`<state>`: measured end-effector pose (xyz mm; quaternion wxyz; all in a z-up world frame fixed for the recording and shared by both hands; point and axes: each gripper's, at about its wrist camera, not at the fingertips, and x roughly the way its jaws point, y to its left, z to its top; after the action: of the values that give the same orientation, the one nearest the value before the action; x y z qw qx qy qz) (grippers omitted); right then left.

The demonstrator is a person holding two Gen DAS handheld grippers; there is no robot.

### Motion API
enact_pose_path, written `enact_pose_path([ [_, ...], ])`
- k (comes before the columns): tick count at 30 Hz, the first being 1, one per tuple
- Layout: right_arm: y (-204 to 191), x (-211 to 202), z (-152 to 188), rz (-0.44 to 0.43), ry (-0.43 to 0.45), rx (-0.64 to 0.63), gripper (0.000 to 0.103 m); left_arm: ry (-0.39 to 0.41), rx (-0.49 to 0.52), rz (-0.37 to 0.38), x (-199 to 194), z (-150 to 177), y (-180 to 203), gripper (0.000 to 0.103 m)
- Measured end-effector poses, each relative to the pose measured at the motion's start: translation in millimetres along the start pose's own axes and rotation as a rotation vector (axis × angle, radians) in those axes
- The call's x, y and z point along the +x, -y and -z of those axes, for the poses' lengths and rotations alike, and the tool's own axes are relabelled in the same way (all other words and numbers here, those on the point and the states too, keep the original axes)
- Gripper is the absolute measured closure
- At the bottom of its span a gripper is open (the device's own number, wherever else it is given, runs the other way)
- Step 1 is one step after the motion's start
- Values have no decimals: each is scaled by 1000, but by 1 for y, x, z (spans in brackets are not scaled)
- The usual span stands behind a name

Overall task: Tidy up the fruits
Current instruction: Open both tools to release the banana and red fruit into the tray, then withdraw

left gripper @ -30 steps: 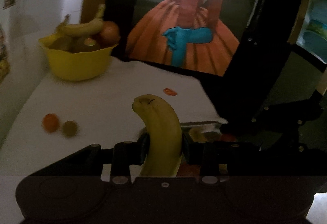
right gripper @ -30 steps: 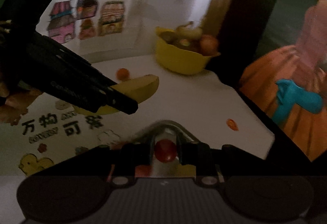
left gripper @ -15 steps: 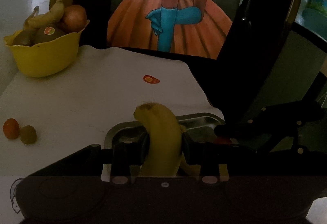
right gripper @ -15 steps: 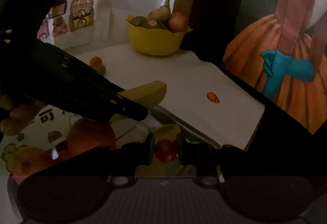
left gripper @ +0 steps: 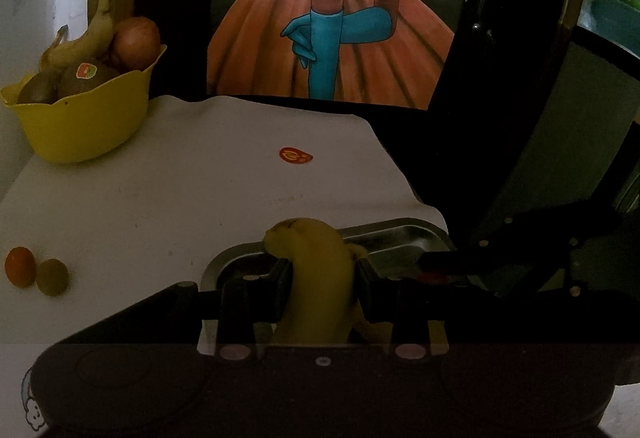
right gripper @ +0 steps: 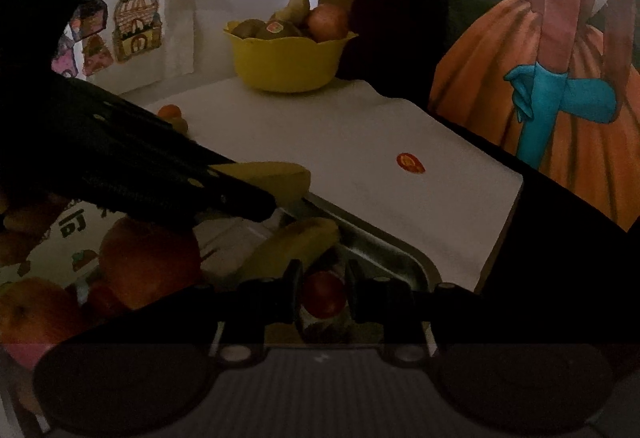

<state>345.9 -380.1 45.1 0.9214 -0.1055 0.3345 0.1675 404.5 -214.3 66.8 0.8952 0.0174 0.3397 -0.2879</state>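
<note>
Two tongs are at work over one metal tray (left gripper: 404, 234), a shallow steel pan with rounded corners at the near right edge of the white surface (left gripper: 200, 178). The left tongs (left gripper: 322, 288) are closed on one banana (left gripper: 316, 278), smooth and curved, its blunt tip raised just above the tray's far rim. The right tongs (right gripper: 322, 296) are clamped on one small round red fruit (right gripper: 323, 294), glossy, held low over the tray. In the right wrist view the tray already carries a second banana (right gripper: 288, 244) and at least two large round orange-red fruits (right gripper: 148, 262), dimly lit. At the far left stands one yellow bowl (left gripper: 84, 118), plastic-looking with a wavy rim, holding a banana, an onion-coloured round fruit and two kiwis, one stickered. Two small round fruits lie touching at the left edge: one orange (left gripper: 19, 265), one dull green (left gripper: 52, 277). One red sticker (left gripper: 295, 156) lies flat mid-surface
</note>
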Motion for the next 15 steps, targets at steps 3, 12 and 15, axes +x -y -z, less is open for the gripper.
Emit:
enact_pose_path([
  [3,4,0,5,13,11,35,67,8,5,1,-1,2,2,65],
  [12,2,-29,12,50,79,101,38,77,3,-14,-32,1,9,39],
  [15,-6,-47,10,68,116,98,28,130,-5,-28,-56,0,12,24],
])
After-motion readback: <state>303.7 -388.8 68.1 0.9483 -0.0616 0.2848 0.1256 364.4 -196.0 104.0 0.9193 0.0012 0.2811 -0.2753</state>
